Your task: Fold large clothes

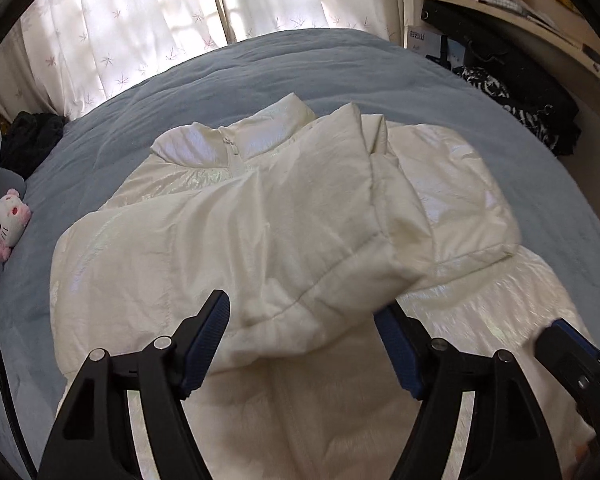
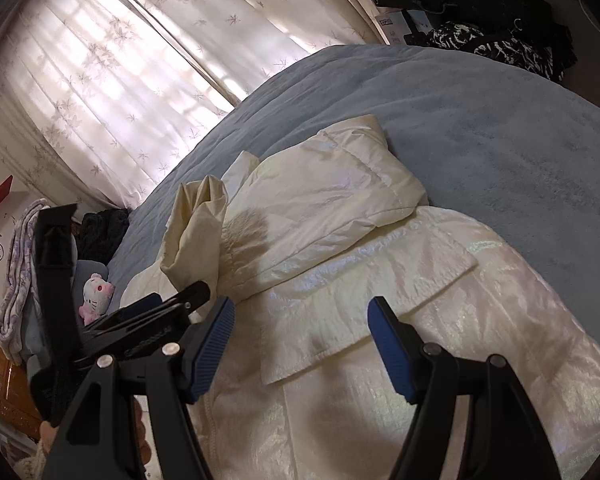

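While the white padded jacket (image 1: 284,216) lies spread on the blue bed (image 1: 260,72) with both sleeves folded across its front, the left hand-held gripper (image 1: 304,344) and right hand-held gripper (image 2: 300,344) stand wide open, holding nothing. Risk: the puffy, slick sleeves may spring back or slide off when the body is folded.

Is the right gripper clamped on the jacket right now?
No. In the right wrist view the right gripper has its jaws spread apart above the white jacket, pressing on nothing.
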The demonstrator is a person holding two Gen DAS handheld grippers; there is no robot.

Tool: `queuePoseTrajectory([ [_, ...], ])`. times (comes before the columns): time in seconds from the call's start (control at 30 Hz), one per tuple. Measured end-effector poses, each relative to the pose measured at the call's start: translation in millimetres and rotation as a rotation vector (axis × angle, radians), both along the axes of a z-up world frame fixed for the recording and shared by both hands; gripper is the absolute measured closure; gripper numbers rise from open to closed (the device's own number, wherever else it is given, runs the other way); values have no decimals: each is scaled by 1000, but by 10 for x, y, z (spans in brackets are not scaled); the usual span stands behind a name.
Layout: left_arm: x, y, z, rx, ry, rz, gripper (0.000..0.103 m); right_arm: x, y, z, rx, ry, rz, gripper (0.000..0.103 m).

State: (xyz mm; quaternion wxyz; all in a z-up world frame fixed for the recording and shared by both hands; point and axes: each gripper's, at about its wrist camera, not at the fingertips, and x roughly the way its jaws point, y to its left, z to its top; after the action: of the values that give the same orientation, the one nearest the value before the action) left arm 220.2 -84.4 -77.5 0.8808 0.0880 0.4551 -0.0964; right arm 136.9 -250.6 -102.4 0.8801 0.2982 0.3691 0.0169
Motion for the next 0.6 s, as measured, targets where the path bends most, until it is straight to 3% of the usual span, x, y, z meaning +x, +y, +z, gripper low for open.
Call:
queuePoseTrajectory([
  [0.27,-139,706,422,-96,5,59,25,82,66,224,-32,24,68,34],
  [0.37,-135,1059,536,-87,-25,115,23,257,94,361,-19,42,132,29],
  [0.5,3,1536,519,-95,-22,214,23,621,137,446,-21,85,189,28],
  [0.6,165,1913,362,-166,23,297,23,1001,208,387,-71,122,211,28],
])
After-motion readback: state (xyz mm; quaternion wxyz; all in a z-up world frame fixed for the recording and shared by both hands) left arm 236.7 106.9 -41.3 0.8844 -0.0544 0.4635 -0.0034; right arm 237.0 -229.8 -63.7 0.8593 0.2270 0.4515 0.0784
